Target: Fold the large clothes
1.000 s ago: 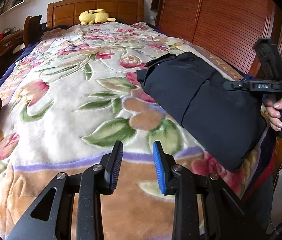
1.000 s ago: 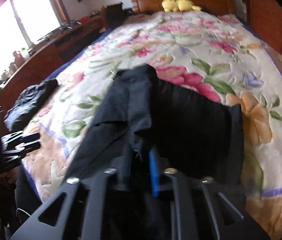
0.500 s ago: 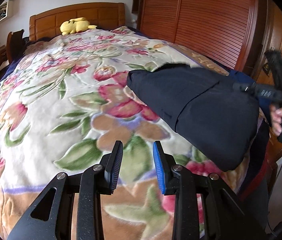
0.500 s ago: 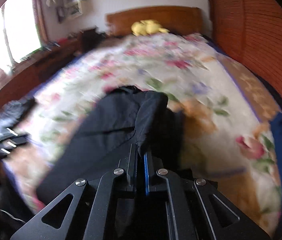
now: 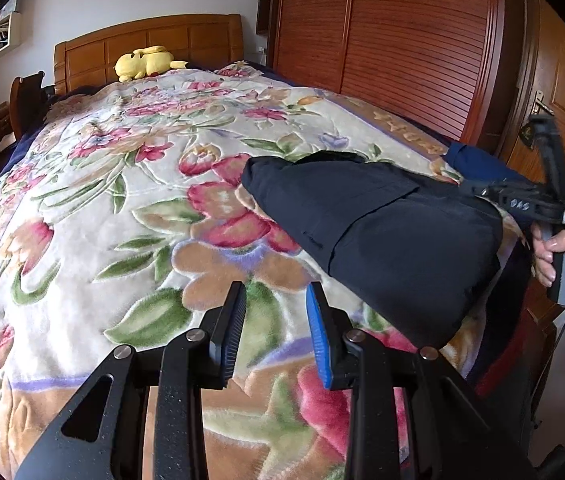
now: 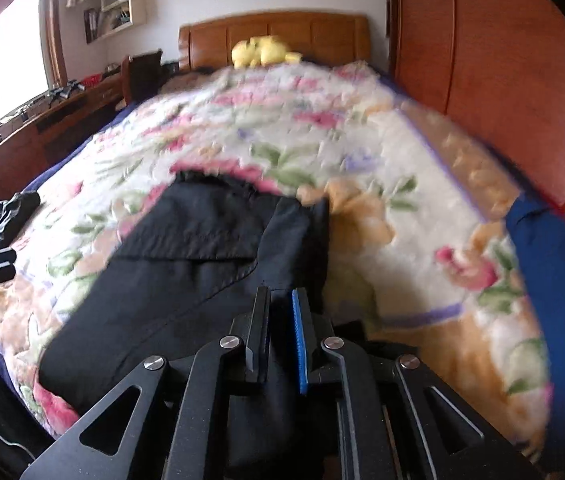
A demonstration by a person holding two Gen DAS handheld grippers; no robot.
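Gripping a fold of the dark garment [image 6: 186, 264] between its closed fingers, your right gripper [image 6: 280, 300] holds the cloth at the near edge of the bed, and the rest of it lies folded on the floral blanket [image 5: 122, 184]. Your left gripper [image 5: 276, 300] stands partly open with nothing between the fingers, above the blanket and just beside the garment. Farther away, a yellow plush toy [image 5: 144, 65] rests against the wooden headboard [image 5: 154, 38], and the wooden wardrobe [image 5: 402, 40] stands to the right.

Both wrist views low at the bed's foot, facing the headboard [image 5: 148, 46] — sharing the floral blanket [image 6: 422, 184].
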